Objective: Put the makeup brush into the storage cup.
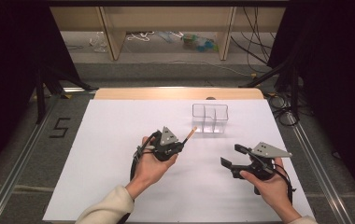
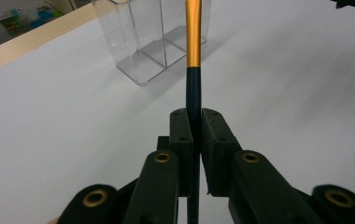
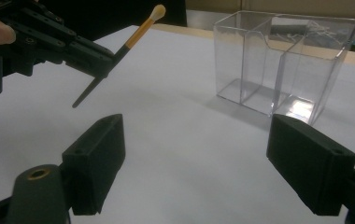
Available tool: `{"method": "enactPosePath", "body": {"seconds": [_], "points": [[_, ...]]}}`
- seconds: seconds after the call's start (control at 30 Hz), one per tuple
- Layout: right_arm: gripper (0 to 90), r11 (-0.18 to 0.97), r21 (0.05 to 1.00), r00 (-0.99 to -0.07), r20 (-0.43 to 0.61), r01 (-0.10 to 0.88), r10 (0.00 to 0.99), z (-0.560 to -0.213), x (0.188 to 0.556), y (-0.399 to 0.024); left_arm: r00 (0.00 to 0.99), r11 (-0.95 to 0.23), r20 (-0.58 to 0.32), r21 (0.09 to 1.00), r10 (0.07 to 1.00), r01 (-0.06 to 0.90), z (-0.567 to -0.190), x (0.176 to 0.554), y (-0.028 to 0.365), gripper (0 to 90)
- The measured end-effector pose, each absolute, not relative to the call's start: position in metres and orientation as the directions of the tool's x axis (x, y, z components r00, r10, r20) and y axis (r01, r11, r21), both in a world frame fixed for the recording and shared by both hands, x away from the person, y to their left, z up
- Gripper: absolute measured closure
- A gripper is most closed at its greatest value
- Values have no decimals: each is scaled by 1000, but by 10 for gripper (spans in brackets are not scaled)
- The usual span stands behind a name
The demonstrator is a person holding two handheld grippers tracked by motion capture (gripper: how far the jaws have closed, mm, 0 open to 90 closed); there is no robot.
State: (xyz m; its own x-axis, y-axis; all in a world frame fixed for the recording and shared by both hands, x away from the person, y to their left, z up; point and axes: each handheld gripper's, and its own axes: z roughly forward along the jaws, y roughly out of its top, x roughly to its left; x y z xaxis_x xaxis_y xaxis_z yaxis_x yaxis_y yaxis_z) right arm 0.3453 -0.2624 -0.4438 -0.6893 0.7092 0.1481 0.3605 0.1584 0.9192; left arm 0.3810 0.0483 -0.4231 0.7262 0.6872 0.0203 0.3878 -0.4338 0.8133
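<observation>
The clear divided box (image 1: pixel 210 118) stands ahead of the left gripper (image 1: pixel 181 145) — the nearer one, jaws pinching a slim makeup brush (image 1: pixel 189 135) whose long axis points tip-first toward it — while the right gripper (image 1: pixel 230 156) waits spread, empty.

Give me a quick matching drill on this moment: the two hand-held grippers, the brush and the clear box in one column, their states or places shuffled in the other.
Things:
1. left hand-held gripper
2. right hand-held gripper
3. slim make-up brush with black handle, gold ferrule and pale tip
4. clear plastic two-compartment box

States or places:
A. jaws wide apart, nothing between them
B. standing on the white table sheet, nothing inside
C. clamped on the black handle
D. held off the table, tip pointing toward the box

Pairs: 1-C, 2-A, 3-D, 4-B
</observation>
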Motion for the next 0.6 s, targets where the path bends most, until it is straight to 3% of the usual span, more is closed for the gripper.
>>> {"method": "enactPosePath", "body": {"seconds": [0.6], "points": [[220,135,929,-688,153,345,709,-441,360,-247,732,-422,14,825,682,377,-422,381,48,836]]}}
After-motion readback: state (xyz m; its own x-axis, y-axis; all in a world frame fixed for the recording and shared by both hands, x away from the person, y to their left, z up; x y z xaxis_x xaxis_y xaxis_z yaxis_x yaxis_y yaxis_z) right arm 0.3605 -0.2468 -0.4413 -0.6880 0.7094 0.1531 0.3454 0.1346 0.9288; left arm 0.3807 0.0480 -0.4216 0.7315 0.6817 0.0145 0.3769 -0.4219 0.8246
